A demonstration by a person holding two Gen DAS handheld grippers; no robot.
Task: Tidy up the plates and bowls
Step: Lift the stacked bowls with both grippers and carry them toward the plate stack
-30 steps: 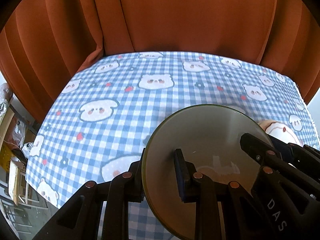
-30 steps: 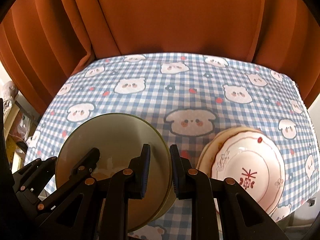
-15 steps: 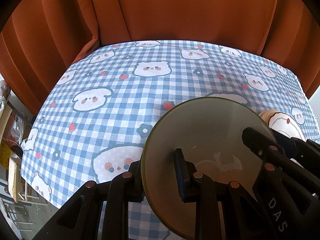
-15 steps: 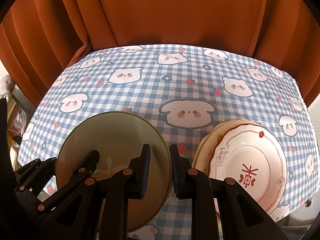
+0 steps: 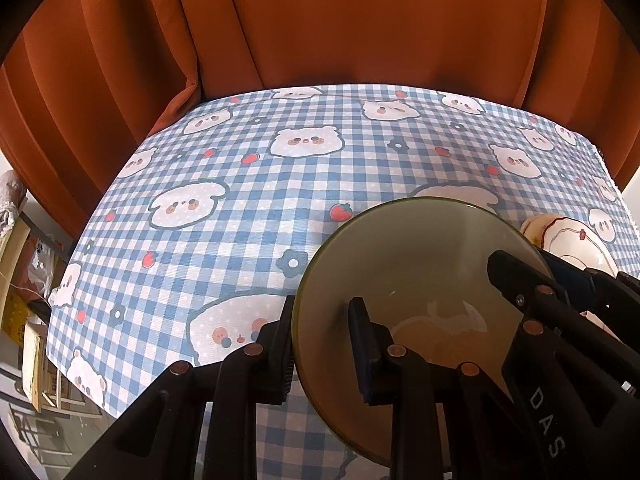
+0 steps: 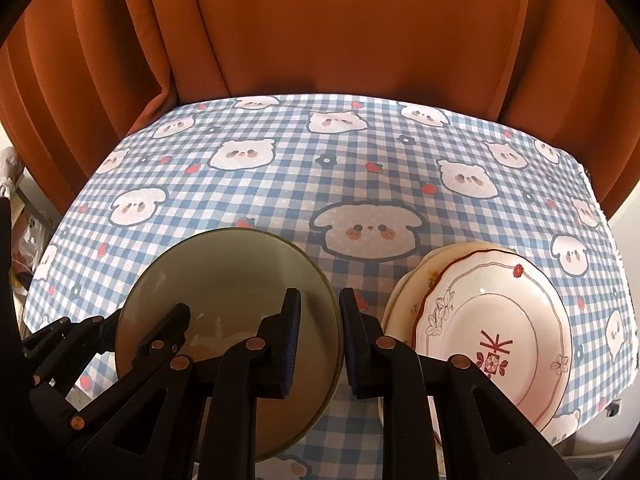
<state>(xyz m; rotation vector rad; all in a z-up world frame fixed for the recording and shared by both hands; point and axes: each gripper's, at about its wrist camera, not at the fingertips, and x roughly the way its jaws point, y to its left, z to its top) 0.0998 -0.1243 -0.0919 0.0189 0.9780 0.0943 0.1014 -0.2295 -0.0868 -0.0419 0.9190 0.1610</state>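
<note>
- Where the black tong frames cross the lower part of both views, the near edge of the olive-green plate (image 5: 420, 264) and the tablecloth (image 5: 240, 216) under it are hidden; the plate's underside cannot be seen.
- From the left wrist camera, the stack of cream plates (image 5: 576, 240) shows only as a sliver behind the other tool; from the right wrist camera its near edge is covered by a finger, and the number of plates under the top 1 is hard to count.
- Left gripper (image 5: 322, 344) pinches the green plate's left rim, 1 pad outside the rim and 1 over the inner face.
- Right gripper (image 6: 320, 340) clamps the opposite rim the same way, so the plate sits between the 2 tools, above the checked cloth near its front edge.
- Green plate is round, shallow, plain and glossy, with a thin darker rim and pale reflections near its centre.
- Just to its right lies the stack, topped by a scalloped cream plate with a red line border, small flowers and a red centre motif.
- Orange curtain (image 6: 320, 28) hangs behind the table.
</note>
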